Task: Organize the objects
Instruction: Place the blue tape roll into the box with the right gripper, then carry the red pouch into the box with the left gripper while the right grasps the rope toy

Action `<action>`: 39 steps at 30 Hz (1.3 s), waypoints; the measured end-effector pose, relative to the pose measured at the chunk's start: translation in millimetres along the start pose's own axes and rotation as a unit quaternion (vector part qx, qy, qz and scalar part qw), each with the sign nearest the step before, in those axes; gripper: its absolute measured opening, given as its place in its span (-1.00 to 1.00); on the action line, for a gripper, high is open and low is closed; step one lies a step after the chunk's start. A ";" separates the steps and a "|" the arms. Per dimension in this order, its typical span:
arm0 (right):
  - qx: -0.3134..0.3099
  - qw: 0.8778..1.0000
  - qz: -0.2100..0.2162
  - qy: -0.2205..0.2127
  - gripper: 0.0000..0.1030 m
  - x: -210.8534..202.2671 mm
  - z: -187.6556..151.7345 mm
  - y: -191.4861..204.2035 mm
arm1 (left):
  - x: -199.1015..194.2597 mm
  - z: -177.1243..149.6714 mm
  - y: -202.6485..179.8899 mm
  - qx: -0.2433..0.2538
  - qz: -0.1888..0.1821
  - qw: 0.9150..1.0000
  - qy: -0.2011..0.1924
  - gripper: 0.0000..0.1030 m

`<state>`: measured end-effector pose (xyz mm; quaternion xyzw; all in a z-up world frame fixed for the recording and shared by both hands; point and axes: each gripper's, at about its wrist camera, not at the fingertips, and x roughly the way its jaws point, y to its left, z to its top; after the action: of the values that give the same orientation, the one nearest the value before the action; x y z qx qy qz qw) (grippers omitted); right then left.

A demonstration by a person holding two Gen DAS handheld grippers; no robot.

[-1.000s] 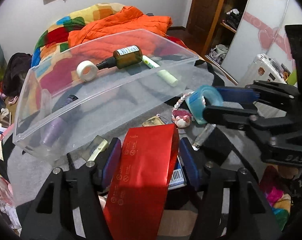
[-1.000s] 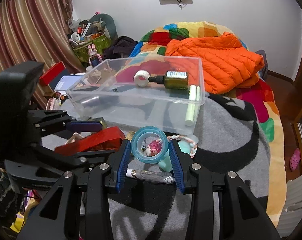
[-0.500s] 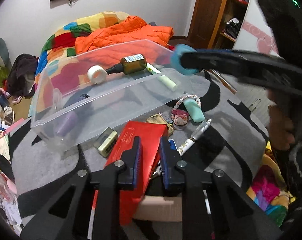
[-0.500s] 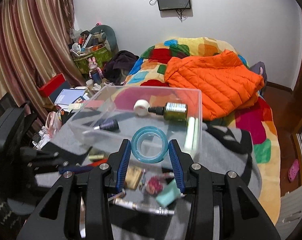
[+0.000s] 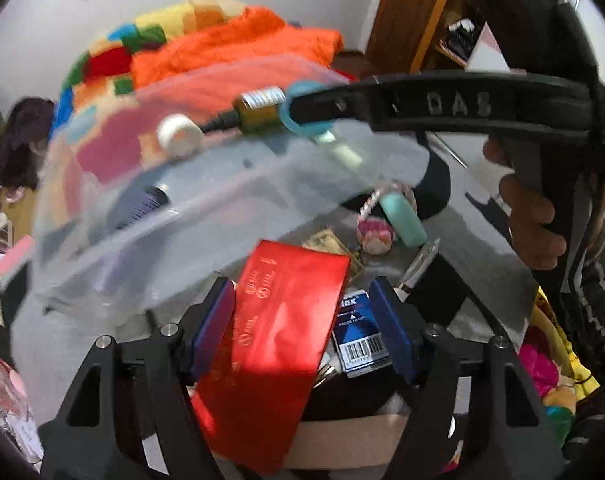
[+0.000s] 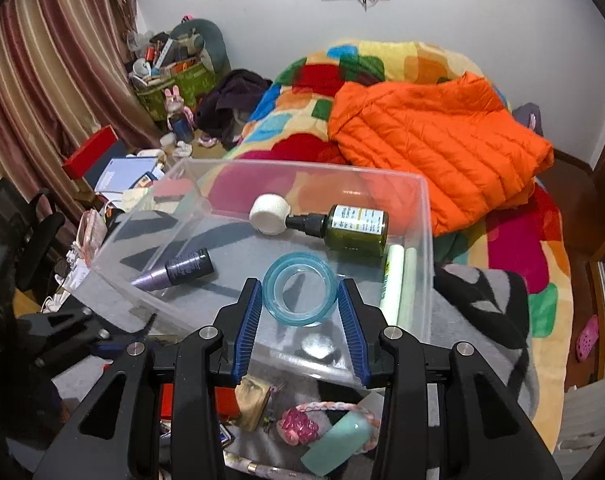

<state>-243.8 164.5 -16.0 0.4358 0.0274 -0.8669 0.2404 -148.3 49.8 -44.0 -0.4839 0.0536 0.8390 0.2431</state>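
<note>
Over the clear bin [image 6: 422,216], right fingers [image 6: 248,316] grip the blue ring [image 6: 299,294]; left fingers [image 5: 212,328] gape around the red packet [image 5: 278,344].

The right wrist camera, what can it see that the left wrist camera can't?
Only the right wrist view shows the striped curtain and the green basket of clutter. Only the left wrist view shows the wooden door and the blue barcode box. Both show the clear bin, the green bottle, the white tape roll, the orange jacket, the red packet between the left gripper's fingers, and the blue ring held by the right gripper.
</note>
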 end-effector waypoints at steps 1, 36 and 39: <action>-0.001 1.000 -0.001 0.003 -0.30 2.1 -0.2 0.1 | 0.7 0.1 -2.1 0.006 0.001 1.000 -0.001 0.38; 0.005 1.000 -0.006 -0.015 0.04 -46.4 -34.2 -21.9 | 17.4 1.5 -10.1 0.023 0.011 0.999 0.034 0.41; 0.020 1.000 -0.006 -0.008 0.04 -49.9 -50.1 -30.9 | 13.3 -2.7 -13.3 0.021 0.014 0.999 0.025 0.12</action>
<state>-195.0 224.3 -13.6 0.4333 0.0103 -0.8722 0.2268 -145.6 65.3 -54.6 -0.4989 0.0839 0.8286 0.2398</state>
